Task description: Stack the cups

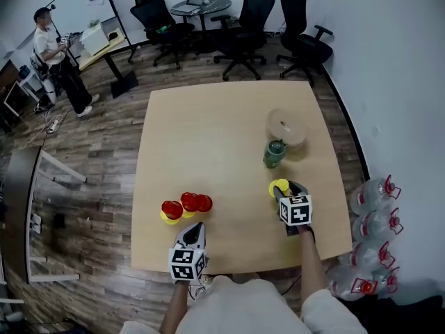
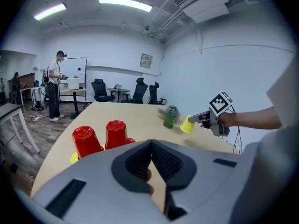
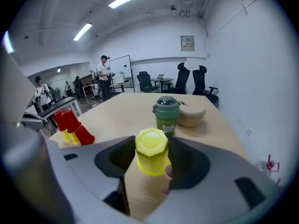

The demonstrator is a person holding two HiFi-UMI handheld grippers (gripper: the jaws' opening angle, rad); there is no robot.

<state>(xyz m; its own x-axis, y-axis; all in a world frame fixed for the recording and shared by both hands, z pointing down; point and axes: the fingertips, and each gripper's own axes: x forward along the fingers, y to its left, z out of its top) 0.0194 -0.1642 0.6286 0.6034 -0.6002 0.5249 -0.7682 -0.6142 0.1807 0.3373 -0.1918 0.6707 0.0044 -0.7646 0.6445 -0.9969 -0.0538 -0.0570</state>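
**Right gripper (image 3: 152,146) clamped on a yellow cup**

Held between both pads, crown up and mouth down: yellow cup (image 3: 150,155), just on the near side of the green jar (image 1: 274,153). Jaws pressed against its two sides.

Well to the left of the jar, in a tight group: three red cups (image 1: 188,202), all upside down, with a second yellow cup (image 1: 169,219) showing under the leftmost.

Nearer than that group and also left of the jar: left gripper (image 2: 152,146), jaws together, nothing between them.

Just behind the jar: tan round box (image 1: 286,129), lid on. Under everything: pale wooden table (image 1: 208,131).

Far beyond the jar: black office chairs (image 1: 250,16). Far off to its left: a person standing (image 1: 59,61). Right of the jar, down on the floor: large water bottles (image 1: 375,197).
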